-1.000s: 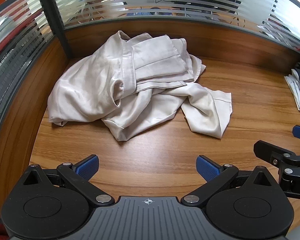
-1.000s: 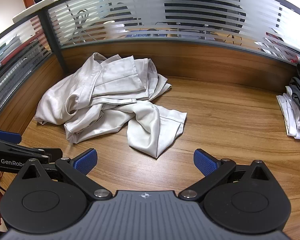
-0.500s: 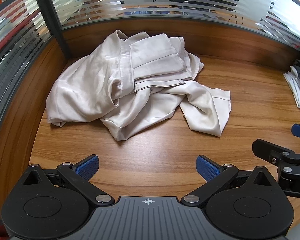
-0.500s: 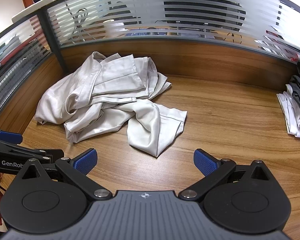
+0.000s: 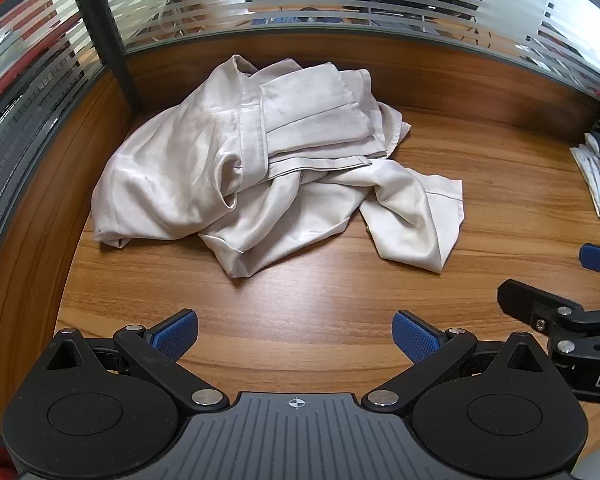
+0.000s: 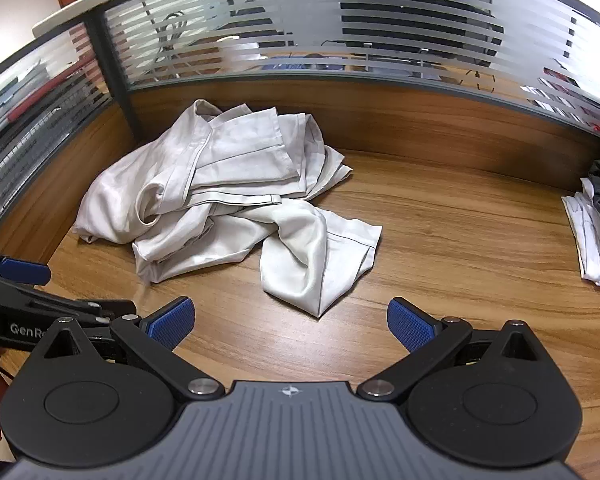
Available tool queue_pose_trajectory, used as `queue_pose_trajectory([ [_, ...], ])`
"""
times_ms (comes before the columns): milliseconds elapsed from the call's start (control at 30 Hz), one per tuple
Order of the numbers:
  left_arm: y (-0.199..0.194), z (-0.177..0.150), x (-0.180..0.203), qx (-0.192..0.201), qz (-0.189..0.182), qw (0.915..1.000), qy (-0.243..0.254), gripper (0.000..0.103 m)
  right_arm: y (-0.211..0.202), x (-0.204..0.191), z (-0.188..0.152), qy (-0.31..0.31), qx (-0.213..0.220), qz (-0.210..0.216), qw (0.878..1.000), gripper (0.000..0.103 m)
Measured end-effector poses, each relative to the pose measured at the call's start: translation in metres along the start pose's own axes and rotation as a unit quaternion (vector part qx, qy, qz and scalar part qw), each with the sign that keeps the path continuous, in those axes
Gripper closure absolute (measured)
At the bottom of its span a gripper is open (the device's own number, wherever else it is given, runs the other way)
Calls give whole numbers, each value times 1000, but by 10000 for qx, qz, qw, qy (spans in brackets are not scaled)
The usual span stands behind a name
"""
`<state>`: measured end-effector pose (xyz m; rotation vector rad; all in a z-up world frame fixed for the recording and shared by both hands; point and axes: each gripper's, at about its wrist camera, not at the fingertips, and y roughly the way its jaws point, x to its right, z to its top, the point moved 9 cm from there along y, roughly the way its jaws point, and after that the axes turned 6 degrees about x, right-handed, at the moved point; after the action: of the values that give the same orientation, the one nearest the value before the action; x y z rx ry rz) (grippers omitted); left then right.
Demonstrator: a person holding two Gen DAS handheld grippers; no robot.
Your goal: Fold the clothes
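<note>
Hovering | L hand-held gripper (image 5: pixel 295 336) & R (image 6: pixel 291 323) released | garment (image 5: pixel 268 168) crumpled, desk (image 5: pixel 300 300) bare betw.

Wooden desk (image 5: pixel 480 168), striped glass partition (image 6: pixel 380 20) (frosted bands).

I see a wood-grain surface (image 5: pixel 320 312) closed in at the back and left by a low wooden wall under striped glass; a crumpled cream satin garment (image 5: pixel 260 172) lies directly on it toward the back-left corner, one loose end (image 6: pixel 324 256) spread toward me; a small stack of folded white and grey clothes (image 6: pixel 596 232) rests at the right edge, well apart from the heap.
</note>
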<state>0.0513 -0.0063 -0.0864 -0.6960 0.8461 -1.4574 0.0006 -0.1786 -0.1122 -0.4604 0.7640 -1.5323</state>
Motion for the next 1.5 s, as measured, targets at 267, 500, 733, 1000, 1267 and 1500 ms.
queue_pose_trajectory([
  [267,1,3,0,14,13,9999,104,0,7,3,-2,130,-28,2,9999,0],
  [500,4,4,-1,6,-30,9999,110,0,11,0,0,135,-18,-21,9999,0],
  [733,7,2,-4,-51,-29,10000,-32,0,14,5,3,-22,-93,-58,9999,0],
  [1000,11,2,-6,-89,-47,9999,-28,0,21,7,1,6,-178,-70,9998,0],
  [1267,16,2,-8,-144,-134,9997,113,0,24,6,-1,110,-214,-125,9996,0],
  [1500,27,1,-14,-148,-103,9998,105,0,31,4,-1,-45,-297,-143,9994,0],
])
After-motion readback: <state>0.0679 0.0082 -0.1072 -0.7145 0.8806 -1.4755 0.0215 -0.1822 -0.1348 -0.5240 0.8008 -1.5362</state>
